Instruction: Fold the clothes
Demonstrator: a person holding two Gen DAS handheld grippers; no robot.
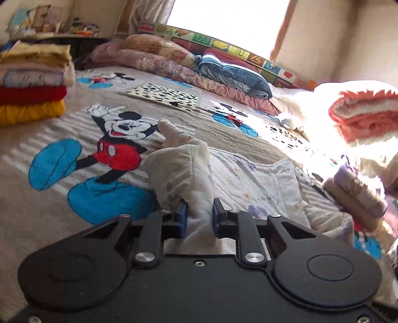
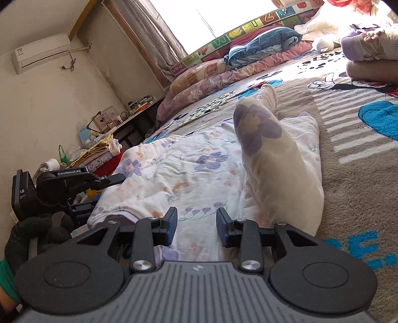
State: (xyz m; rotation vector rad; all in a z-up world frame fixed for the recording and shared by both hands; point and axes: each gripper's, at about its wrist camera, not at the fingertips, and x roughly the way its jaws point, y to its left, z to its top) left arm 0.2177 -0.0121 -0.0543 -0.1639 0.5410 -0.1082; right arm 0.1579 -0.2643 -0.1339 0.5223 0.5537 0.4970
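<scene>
Only my right view caught the gloved hand; left hand-held gripper pinched the garment, right hand-held gripper hovered spread above it.

Lighting: strong daylight from window, blown out white. Glare washes bed nearest window; farther bedding evenly lit. Quality: fisheye bending and dark corners; slight motion blur.

The bed is covered by a grey cartoon-mouse blanket. On it lie a white floral garment, a stack of folded clothes at one side, pillows along the far edge, and what may be a folded orange-edged blanket, washed out by sunlight.
</scene>
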